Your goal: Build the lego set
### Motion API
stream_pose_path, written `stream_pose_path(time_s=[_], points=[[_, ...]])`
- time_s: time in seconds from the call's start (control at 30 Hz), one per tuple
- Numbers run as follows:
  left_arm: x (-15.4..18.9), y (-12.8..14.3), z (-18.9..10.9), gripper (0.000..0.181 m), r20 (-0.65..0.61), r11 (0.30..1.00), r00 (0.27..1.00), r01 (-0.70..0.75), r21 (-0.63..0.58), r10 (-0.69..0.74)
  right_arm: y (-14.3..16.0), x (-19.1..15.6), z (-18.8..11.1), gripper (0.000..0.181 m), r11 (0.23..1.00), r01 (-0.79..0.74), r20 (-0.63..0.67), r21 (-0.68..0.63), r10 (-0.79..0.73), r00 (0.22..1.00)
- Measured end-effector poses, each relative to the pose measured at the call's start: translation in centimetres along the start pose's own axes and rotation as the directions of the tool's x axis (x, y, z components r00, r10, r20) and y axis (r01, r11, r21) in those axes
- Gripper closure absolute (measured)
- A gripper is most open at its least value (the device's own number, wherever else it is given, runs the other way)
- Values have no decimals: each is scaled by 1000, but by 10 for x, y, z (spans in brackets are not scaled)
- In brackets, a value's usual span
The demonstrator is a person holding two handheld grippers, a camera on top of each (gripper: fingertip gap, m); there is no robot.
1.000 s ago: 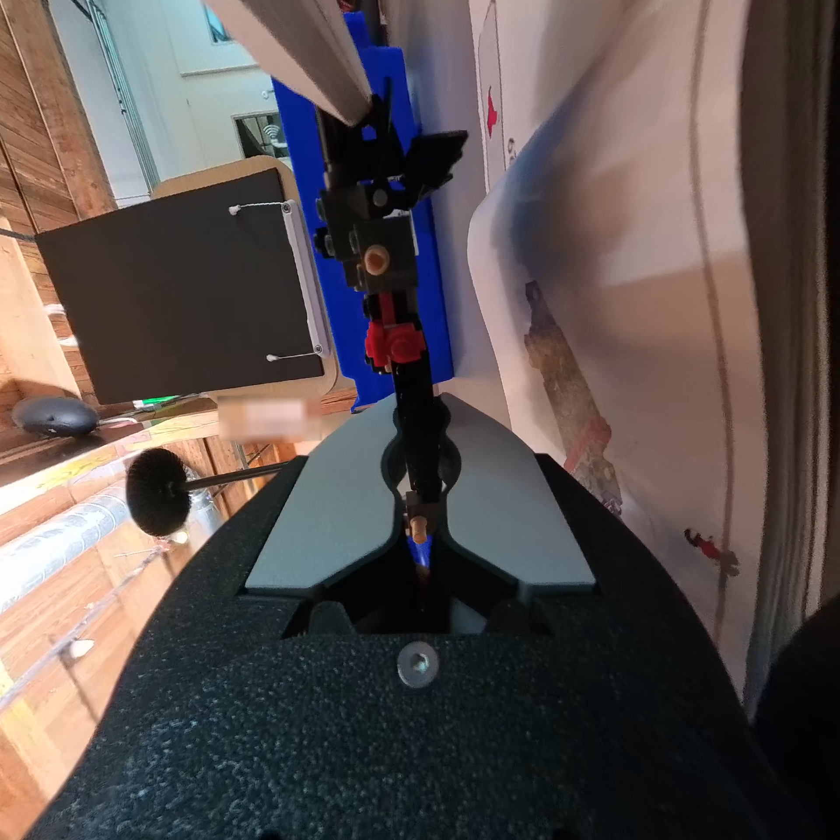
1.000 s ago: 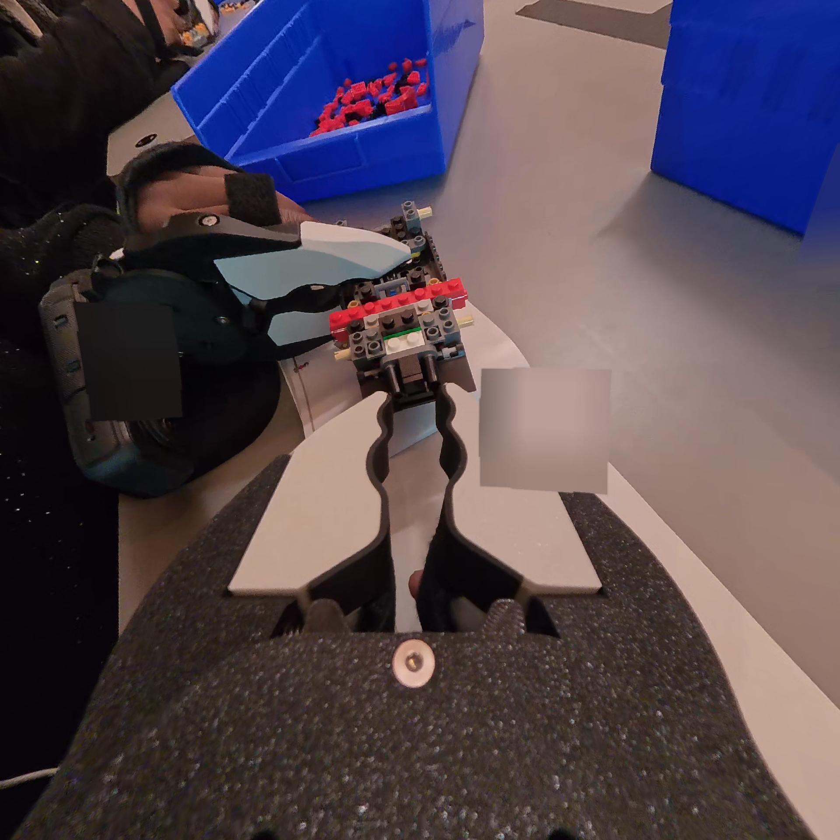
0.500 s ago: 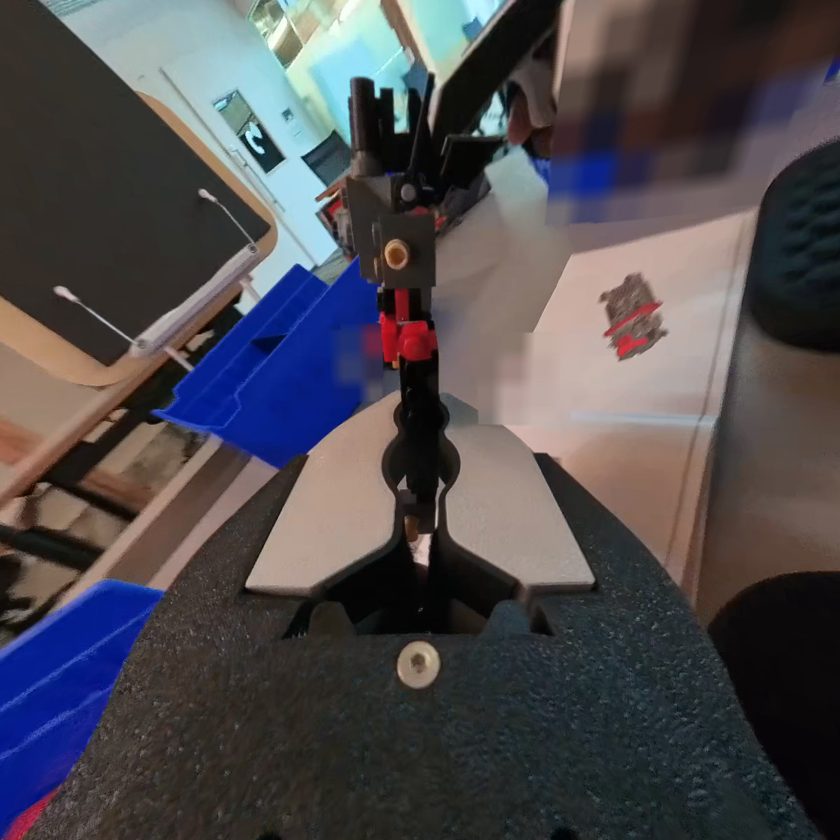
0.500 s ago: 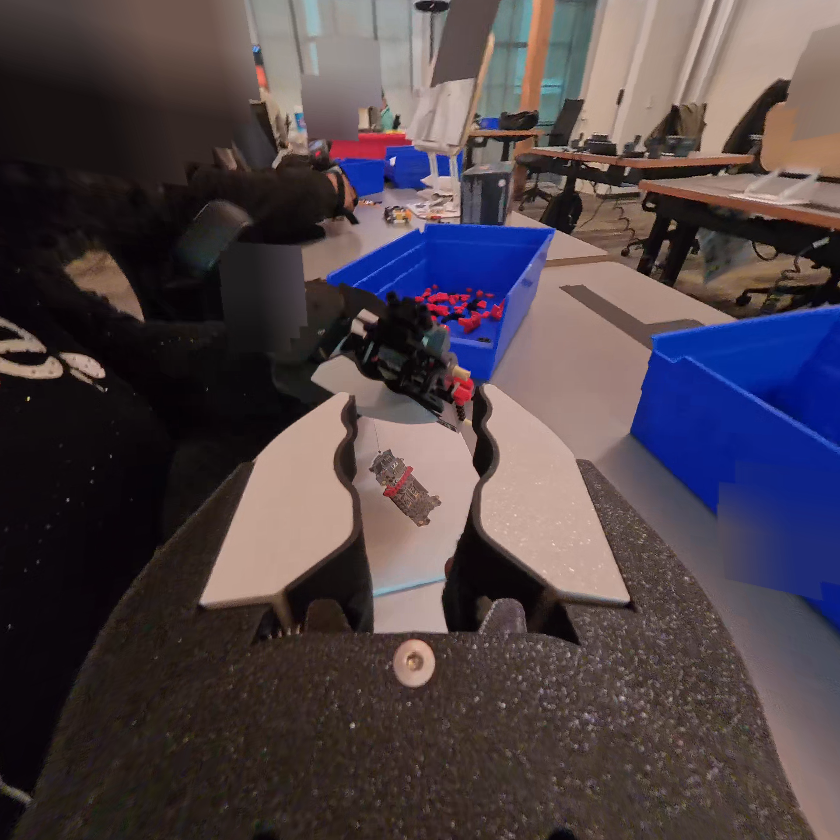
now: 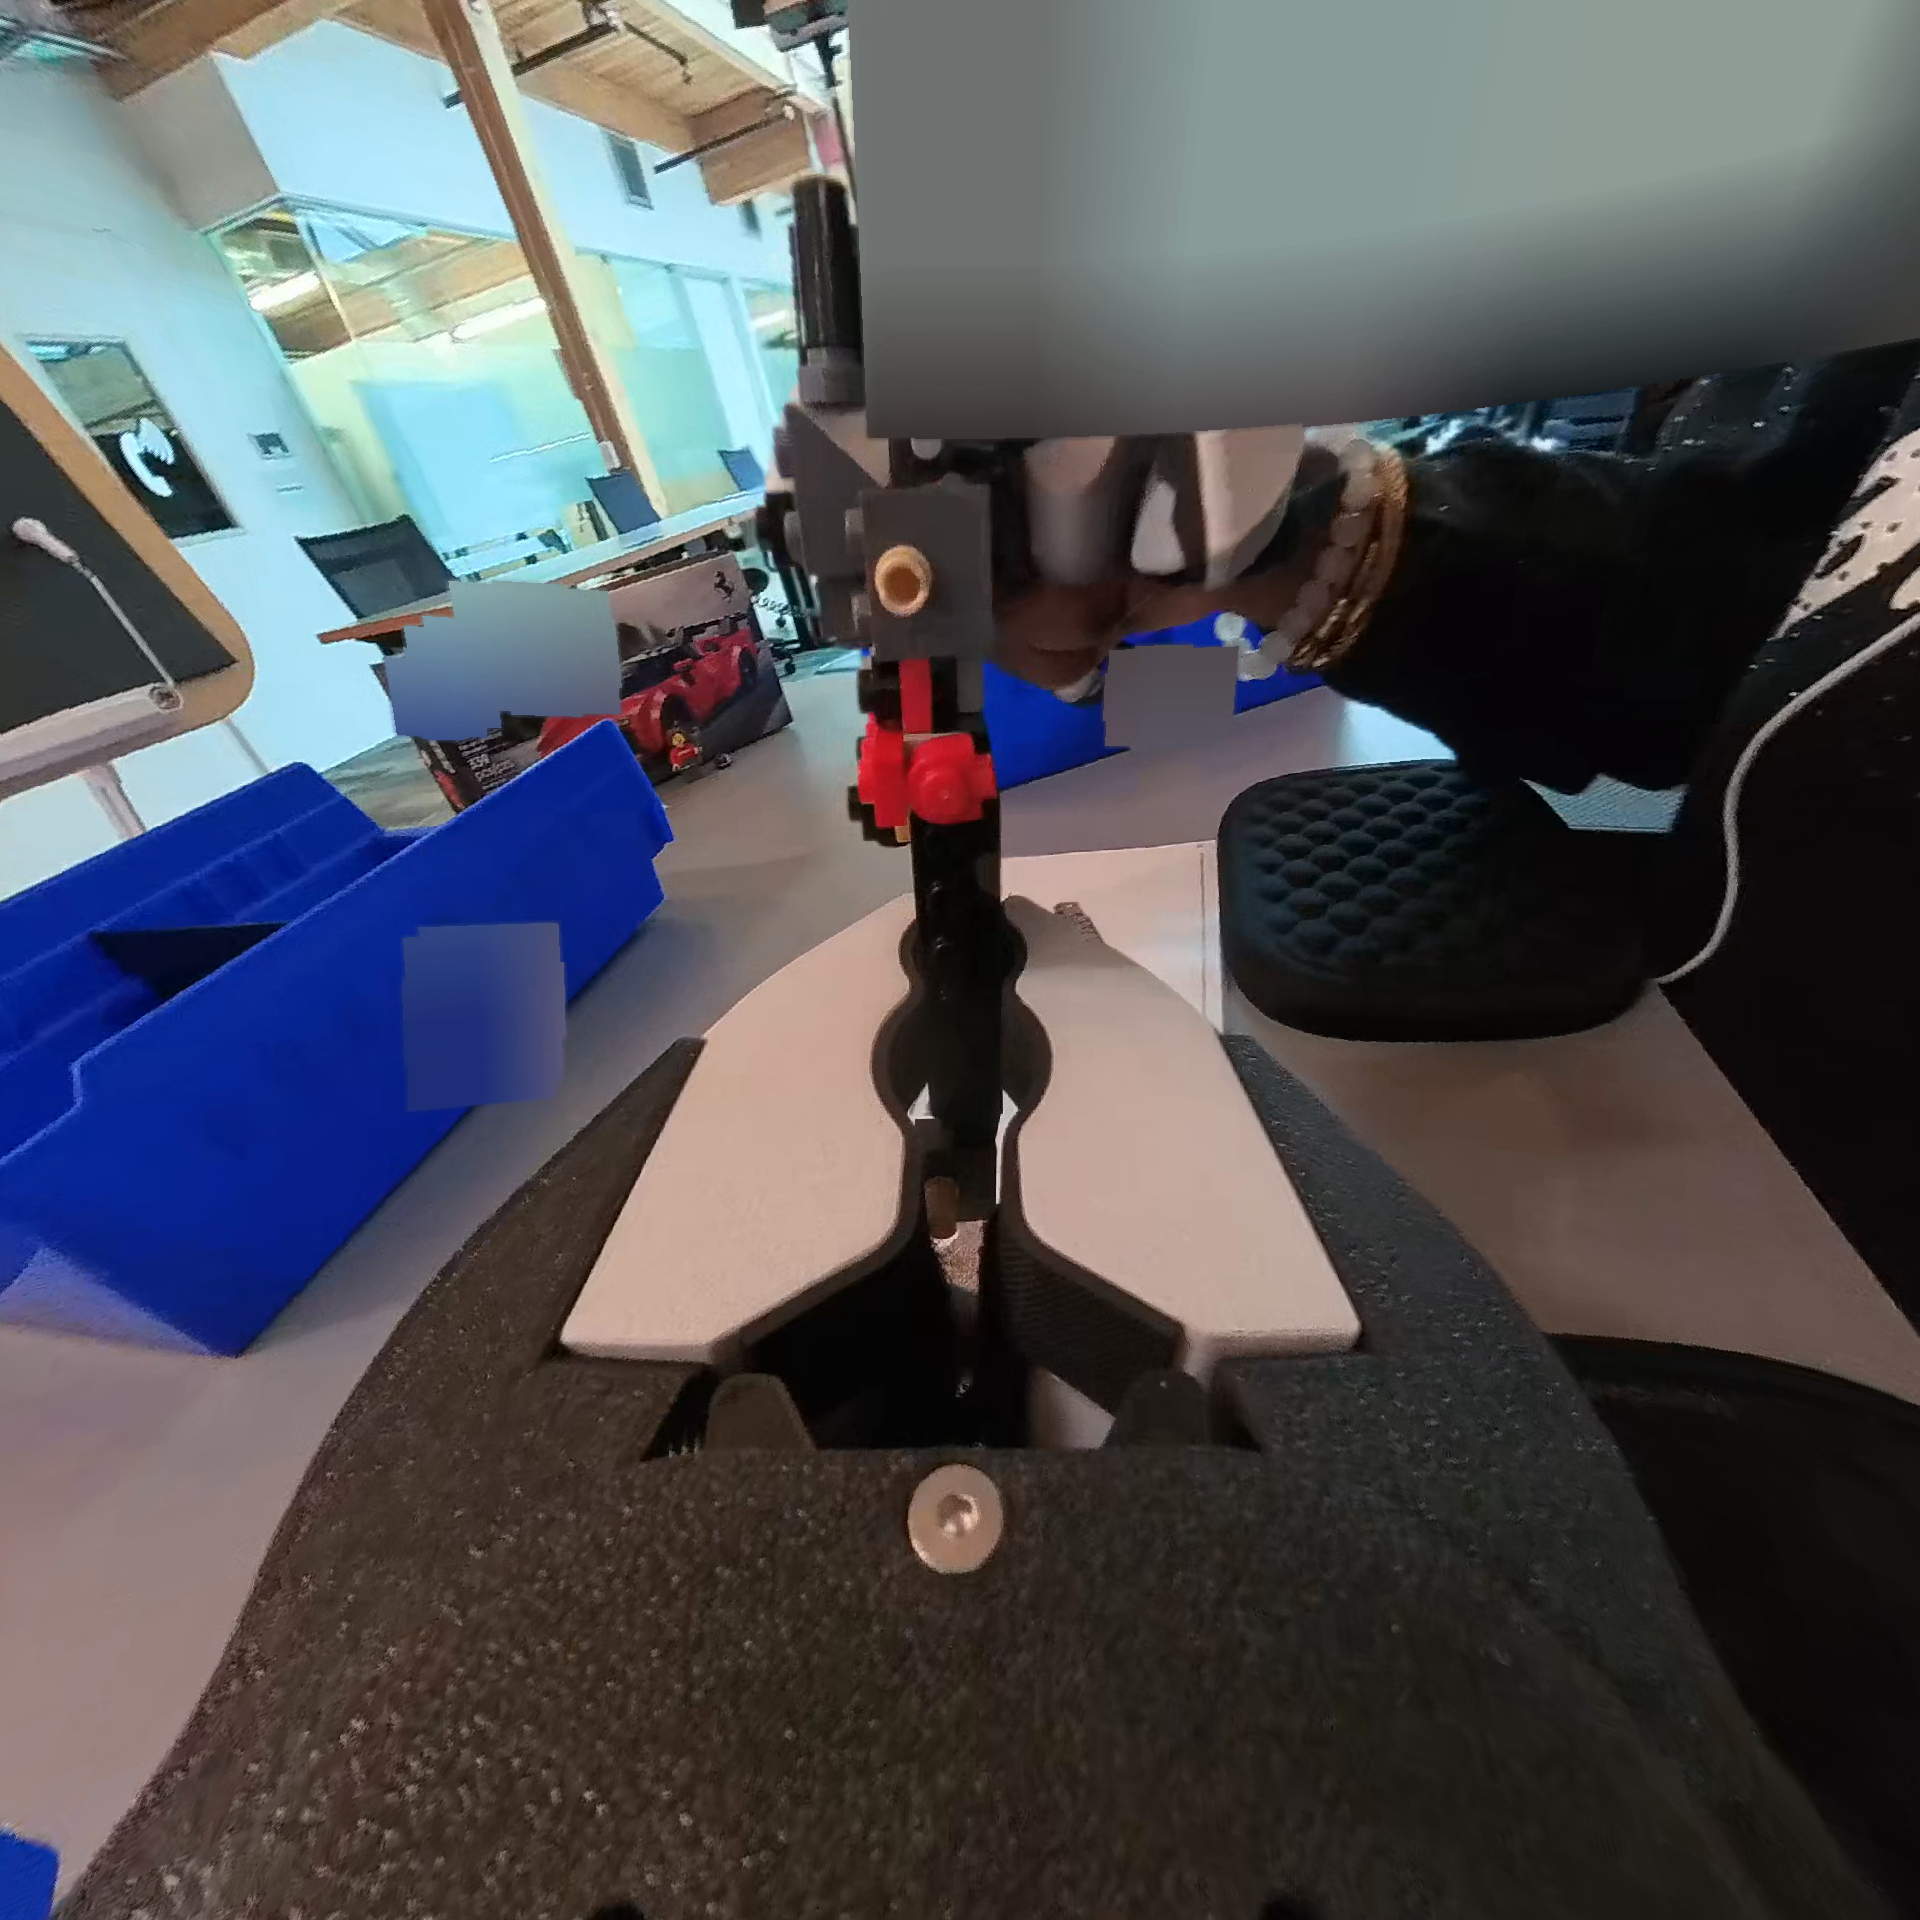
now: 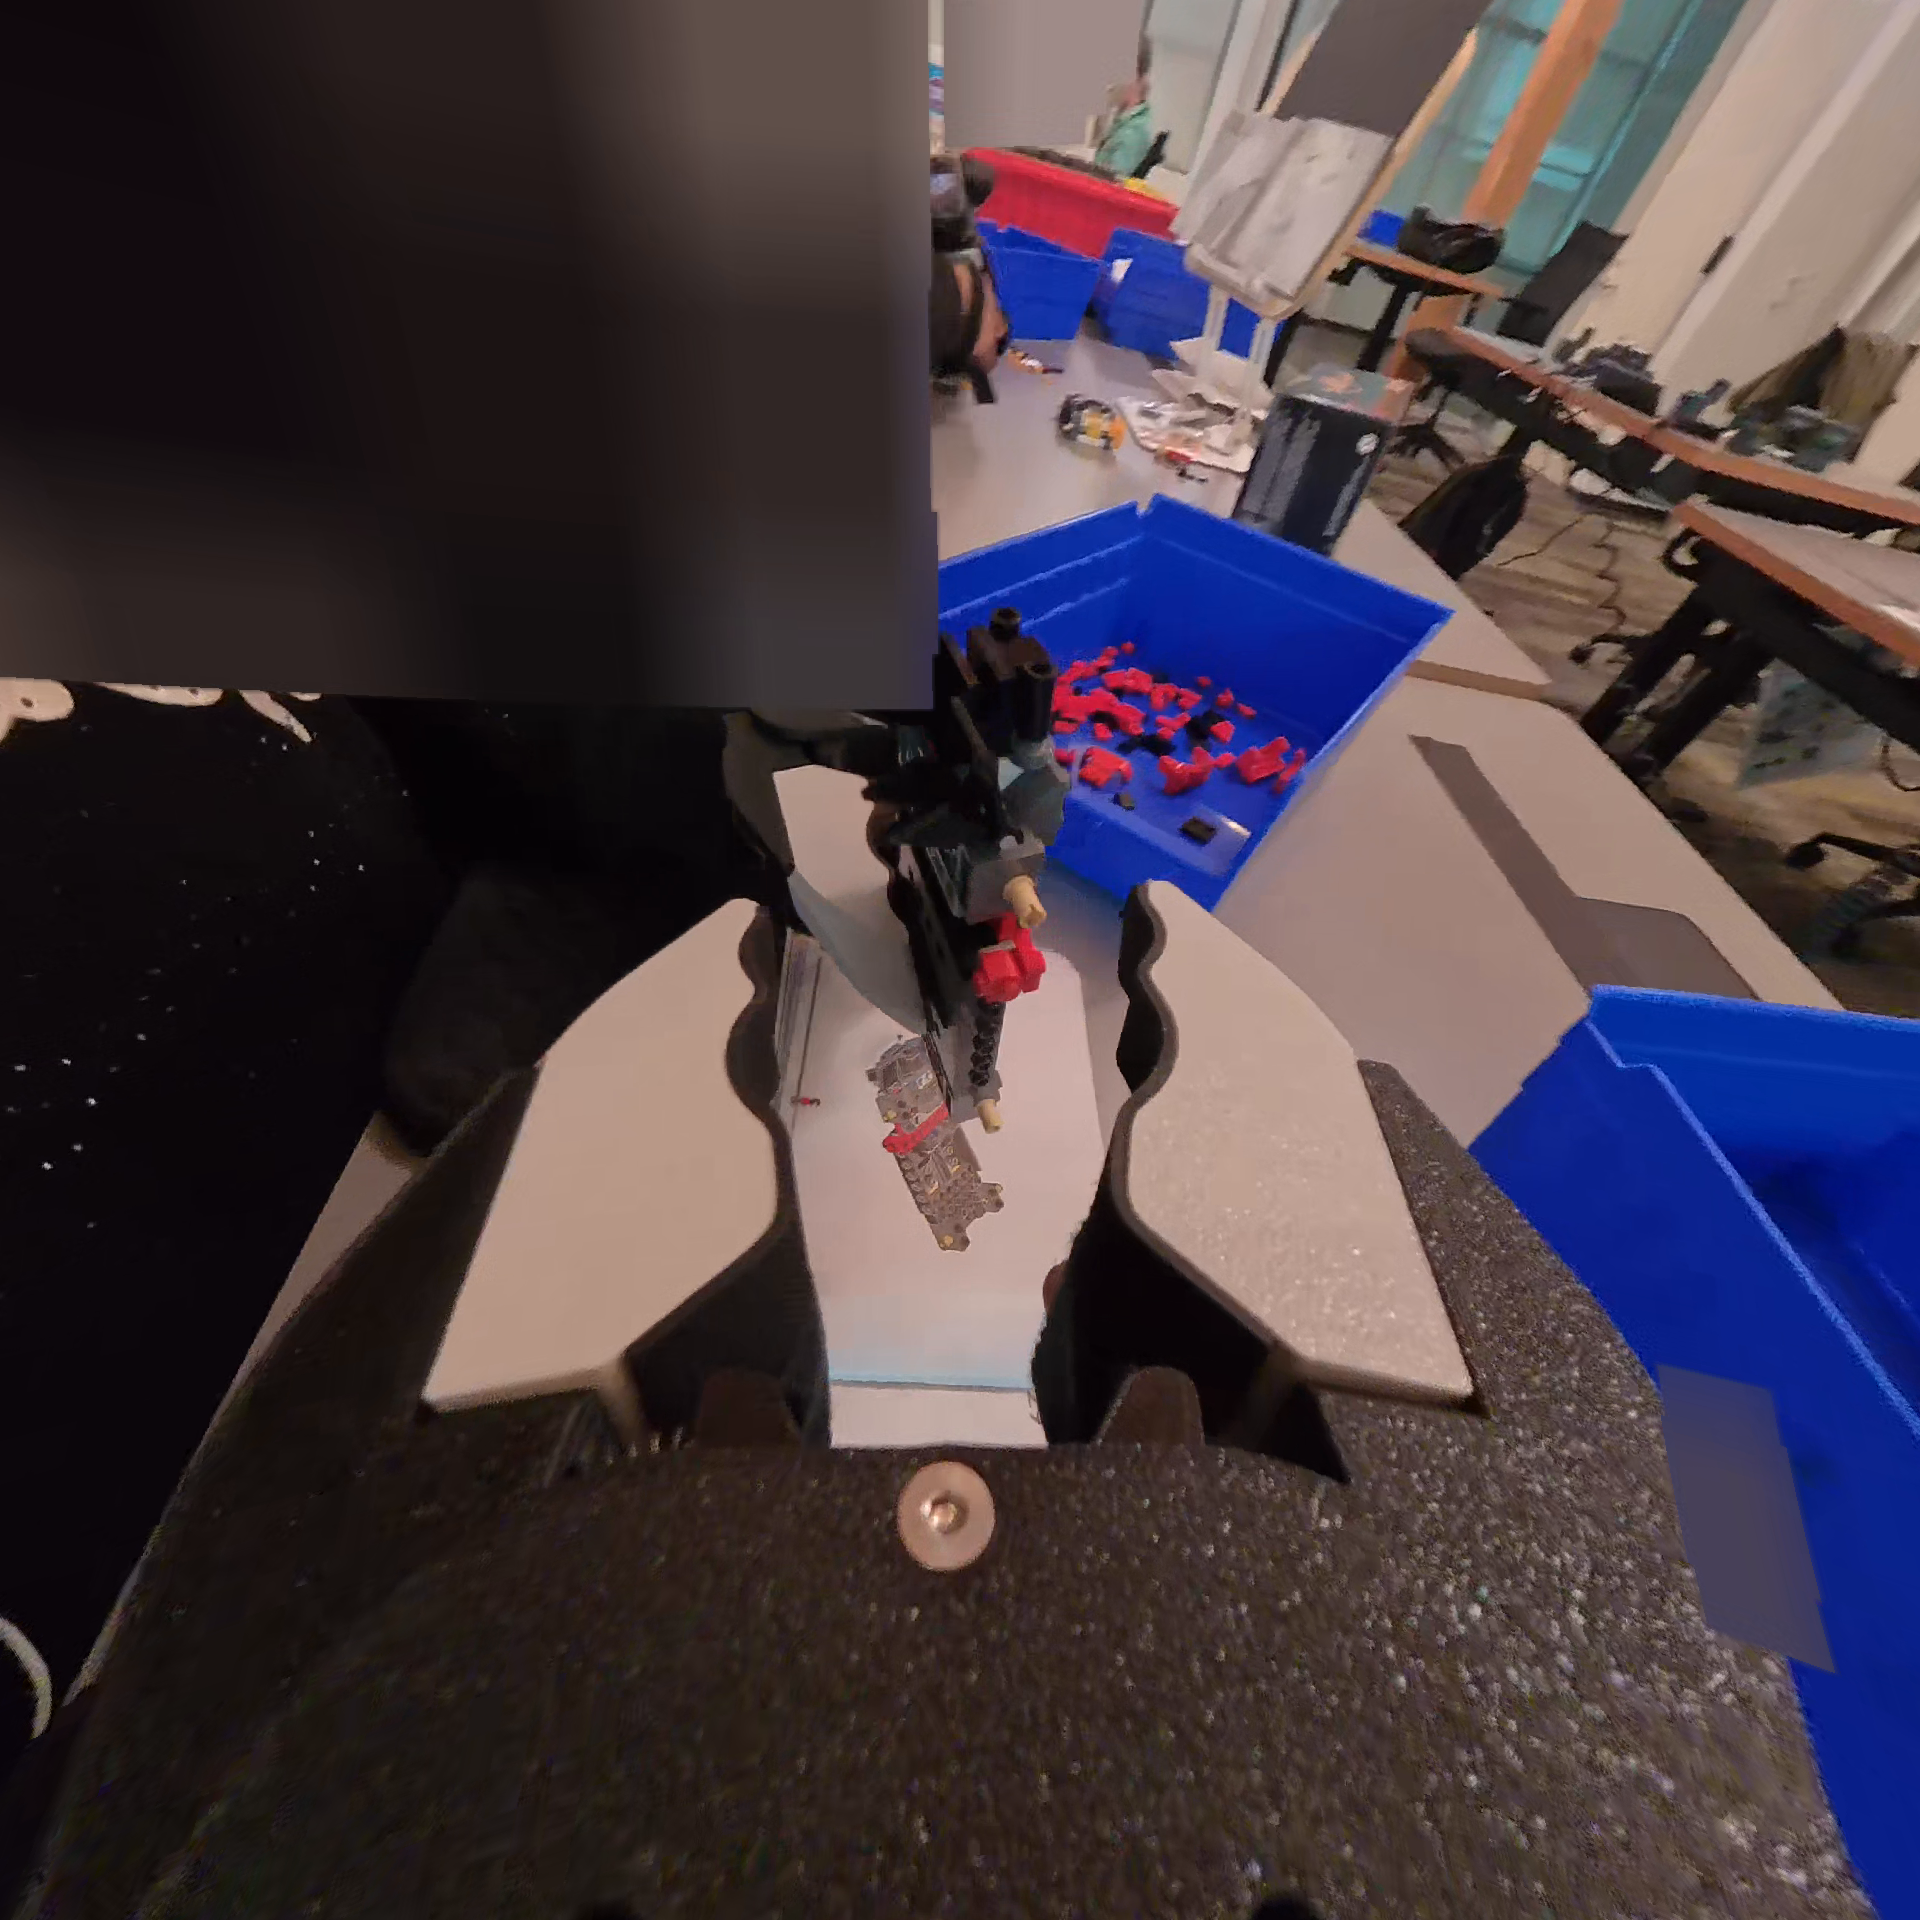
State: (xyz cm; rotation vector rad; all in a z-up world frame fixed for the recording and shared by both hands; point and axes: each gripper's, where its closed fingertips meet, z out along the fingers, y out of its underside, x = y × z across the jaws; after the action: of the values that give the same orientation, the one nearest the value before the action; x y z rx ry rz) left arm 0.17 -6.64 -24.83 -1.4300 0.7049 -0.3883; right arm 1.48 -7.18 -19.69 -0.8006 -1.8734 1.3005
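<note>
The lego assembly (image 5: 925,592) is a narrow build of black, grey and red bricks with tan pins. My left gripper (image 5: 956,935) is shut on its black lower end and holds it upright above the table. In the right wrist view the assembly (image 6: 961,821) hangs tilted over the white instruction sheet (image 6: 914,1278), with the left gripper's pale fingers (image 6: 810,831) partly hidden behind it. My right gripper (image 6: 951,914) is wide open and empty, just short of the assembly and not touching it.
A blue bin (image 6: 1351,665) holding red and black pieces stands beyond the assembly. Another blue bin (image 6: 1714,1195) is close on the right. A third blue bin (image 5: 260,1039) and a set box (image 5: 696,665) are left. A sleeved hand with bracelets (image 5: 1340,561) and a black pad (image 5: 1423,894) are right. Left tips to right tips: about 6 cm.
My left gripper has swung from lying sideways to level and lifted the assembly off the sheet. My right gripper has let go of the assembly's end, opened wide and drawn back.
</note>
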Motion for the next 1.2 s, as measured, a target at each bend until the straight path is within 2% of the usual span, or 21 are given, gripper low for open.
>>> stream_pose_path(time_s=[0.2, 0.4, 0.47, 0.57, 0.63, 0.77, 0.93, 1.03, 1.1, 1.2], points=[[11, -6, 2, 173, -63, 997, 996, -67, 35, 70, 9, -11, 19, 127, 997, 70, 78, 18, -71, 994], [16, -8, 3, 173, -88, 994, 991, -96, 47, 100, 4, -12, 26, 159, 978, 199, 24, 67, -201, 979], [15, -8, 3, 172, -77, 994, 991, -102, 45, 106, 4, -14, 25, 160, 973, 218, 10, 78, -219, 976], [9, -10, 1, 157, -35, 996, 996, -81, 35, 83, 7, -13, 23, 164, 965, 255, -20, 55, -254, 967], [2, -8, -5, 145, 4, 997, 997, -79, -12, 79, 13, -6, 18, 164, 954, 298, -68, 0, -298, 952], [-9, -3, -29, 129, 80, 975, 990, -102, -198, 120, 34, 14, 2, 164, 920, 359, -152, -157, -382, 911], [-3, -29, -56, 96, 130, 918, 972, -136, -372, 196, 63, 33, -12, 164, 847, 426, -176, -318, -495, 851], [5, -44, -68, 84, 132, 888, 959, -173, -425, 250, 75, 39, -13, 164, 817, 454, -165, -355, -533, 830], [9, -50, -72, 81, 142, 892, 960, -164, -420, 243, 82, 39, -10, 164, 806, 470, -143, -361, -546, 826], [11, -47, -72, 81, 163, 882, 955, -153, -446, 248, 91, 38, -2, 164, 793, 489, -118, -364, -560, 820]])
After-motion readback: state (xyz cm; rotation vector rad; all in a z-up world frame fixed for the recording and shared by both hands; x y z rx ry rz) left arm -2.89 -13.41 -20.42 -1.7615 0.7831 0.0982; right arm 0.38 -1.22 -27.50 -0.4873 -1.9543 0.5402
